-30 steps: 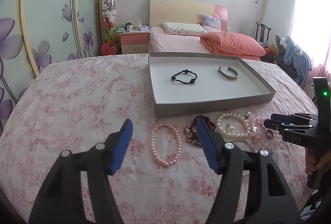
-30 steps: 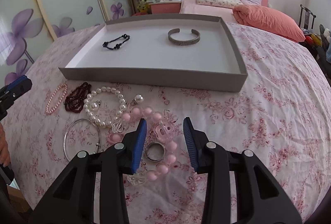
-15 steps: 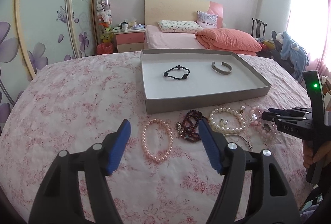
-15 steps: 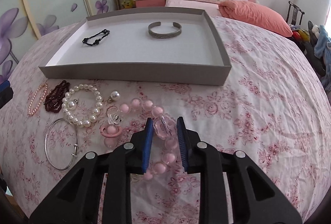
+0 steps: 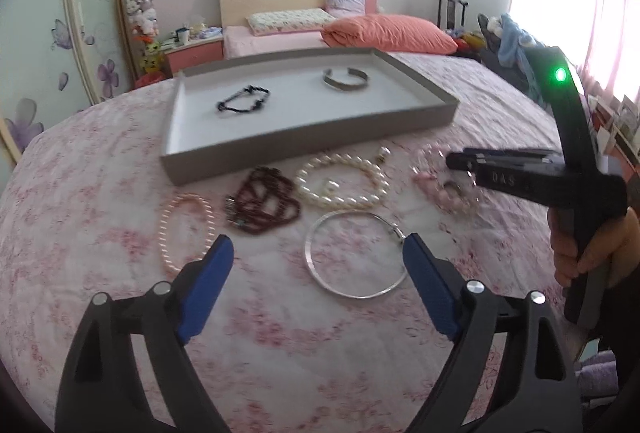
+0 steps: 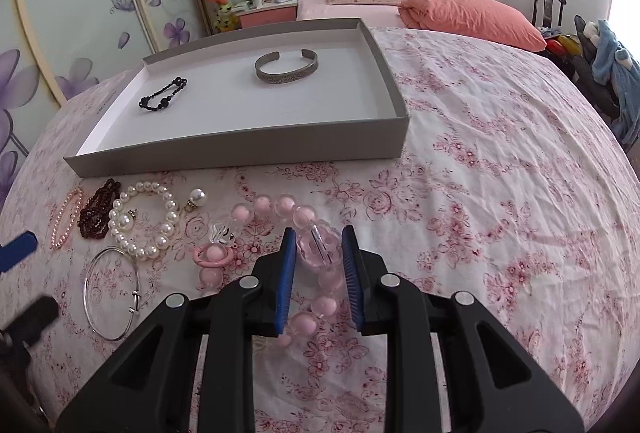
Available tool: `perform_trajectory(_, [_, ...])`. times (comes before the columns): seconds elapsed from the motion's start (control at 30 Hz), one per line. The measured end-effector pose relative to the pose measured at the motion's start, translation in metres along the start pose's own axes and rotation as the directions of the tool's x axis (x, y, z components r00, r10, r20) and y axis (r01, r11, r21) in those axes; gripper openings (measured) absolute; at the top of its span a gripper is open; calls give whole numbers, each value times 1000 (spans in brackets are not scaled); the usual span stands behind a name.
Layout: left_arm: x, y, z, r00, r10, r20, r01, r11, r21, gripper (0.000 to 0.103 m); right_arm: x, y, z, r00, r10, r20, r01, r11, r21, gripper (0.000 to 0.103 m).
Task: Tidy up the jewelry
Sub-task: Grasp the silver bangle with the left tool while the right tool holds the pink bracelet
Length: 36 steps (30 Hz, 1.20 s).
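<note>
A grey tray (image 6: 240, 145) on the floral cloth holds a black bead bracelet (image 6: 163, 99) and a silver cuff (image 6: 287, 70). In front of it lie a thin pink pearl bracelet (image 5: 185, 233), a dark red bead bracelet (image 5: 262, 205), a white pearl bracelet (image 5: 342, 185) and a silver bangle (image 5: 352, 259). My right gripper (image 6: 318, 253) is shut on the large bead of a pink bead bracelet (image 6: 316, 249); it also shows in the left wrist view (image 5: 454, 161). My left gripper (image 5: 316, 253) is open and empty, just above the silver bangle.
A loose pearl pendant (image 6: 197, 198) and a pink ring charm (image 6: 212, 257) lie near the pink bracelet. A bed (image 6: 400, 9) with an orange duvet stands behind the table. A chair with clothes (image 6: 608, 73) stands at the right.
My right gripper has closed from open onto the pink bracelet's large bead. My left gripper has moved right, from over the thin pink pearl bracelet to over the silver bangle, and stays open.
</note>
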State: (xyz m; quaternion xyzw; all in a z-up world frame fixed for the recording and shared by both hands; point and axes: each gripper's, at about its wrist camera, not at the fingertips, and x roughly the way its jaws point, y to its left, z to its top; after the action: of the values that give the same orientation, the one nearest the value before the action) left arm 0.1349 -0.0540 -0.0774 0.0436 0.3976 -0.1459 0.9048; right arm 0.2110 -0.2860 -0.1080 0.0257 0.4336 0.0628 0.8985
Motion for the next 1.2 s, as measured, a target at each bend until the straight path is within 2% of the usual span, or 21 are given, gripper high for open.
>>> perform_trajectory(0.2, [28,-25,-3,996,28,-83,-25,999,43,88,0,-1,0,1000,6,8,-6,1000,-1,24])
perform_trajectory(0.33, [44,-27,-1,991,51,-125,-49,999,14,88,0,-2,-2,1000,8,13,-8,1000,-6,25])
perform_trajectory(0.63, [53,-32,7,988,84,-127,-89,995,-36,88,1,0,-2,1000,8,17,-8,1000,-8,25])
perform_trajectory(0.83, [54,-32,10,988,106,-109,-114,991,-64,72,1,-1,-2,1000,5,17,-5,1000,-11,25])
perform_trajectory(1.03, [52,-31,9,989,105,-106,-113,991,-69,71,2,0,-2,1000,-2,18,3,1000,-22,24])
perform_trajectory(1.2, [46,-25,4,989,108,-104,-117,990,-77,71,-5,-1,-1,999,29,42,-29,1000,-6,24])
